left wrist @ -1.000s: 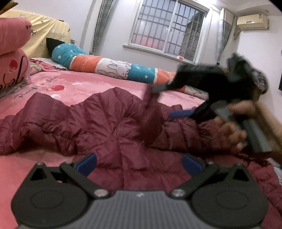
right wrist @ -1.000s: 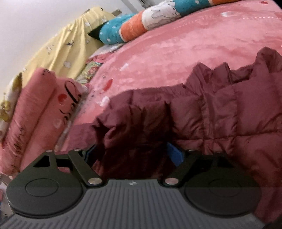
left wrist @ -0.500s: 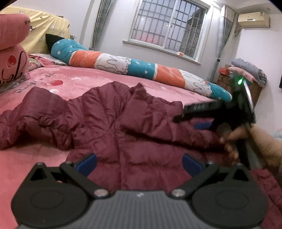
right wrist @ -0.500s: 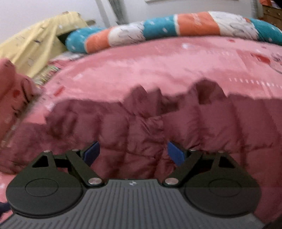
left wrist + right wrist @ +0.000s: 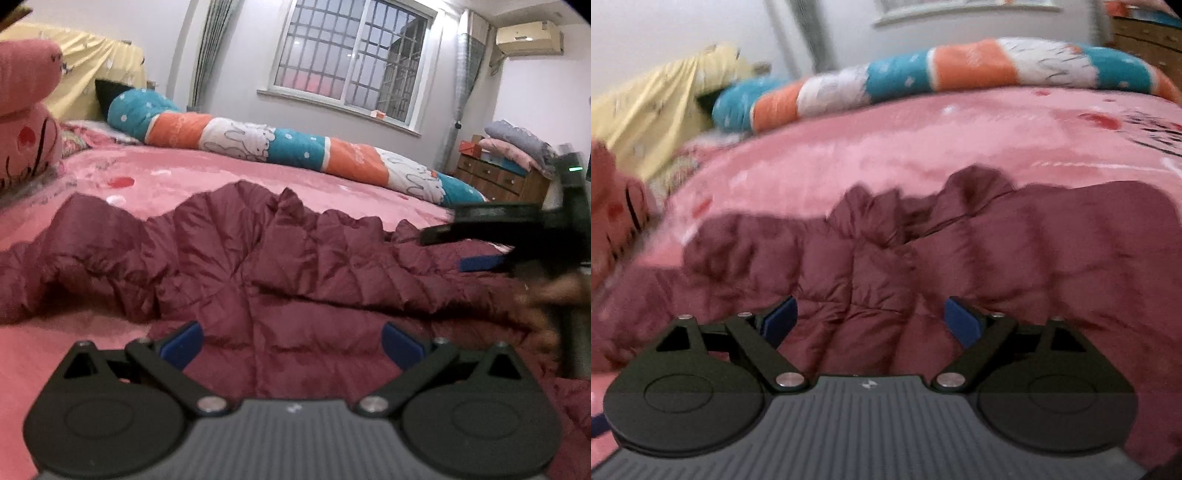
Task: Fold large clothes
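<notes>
We see the pink bed cover [image 5: 229, 177] filling most of both views, with a wide bare band between the jacket and the far side of the bed, from 10 to 2 o'clock in the left wrist view. A second bare patch lies at 8 o'clock, beside our left tool.

The maroon puffer jacket [image 5: 258, 266] lies rumpled across the bed, spanning from 9 to 3 o'clock. Its far edge is a jagged ridge with a peak near the middle. One sleeve runs off towards 9 o'clock, and its lower edge lifts a little, leaving a shadow over the cover. The near hem passes under both tools.

Along the far side of the bed rests the long striped bolster [image 5: 280, 144], teal, orange and white, running from 10 to 2 o'clock. Rolled pink bedding [image 5: 26, 110] stands at 9 o'clock, with a yellow sheet [image 5: 85, 70] behind it. A barred window [image 5: 351, 62] sits at 12 o'clock, and a wooden dresser [image 5: 498, 181] piled with folded cloth stands at 2 o'clock.

Our left gripper [image 5: 291, 343] hangs over the near part of the jacket, its blue-padded jaws spread wide with nothing between them. Our right gripper [image 5: 870, 321], blurred at 3 o'clock in the left view, is also spread apart over the quilted cloth, pinching nothing. A hand [image 5: 554, 291] shows blurred below it.
</notes>
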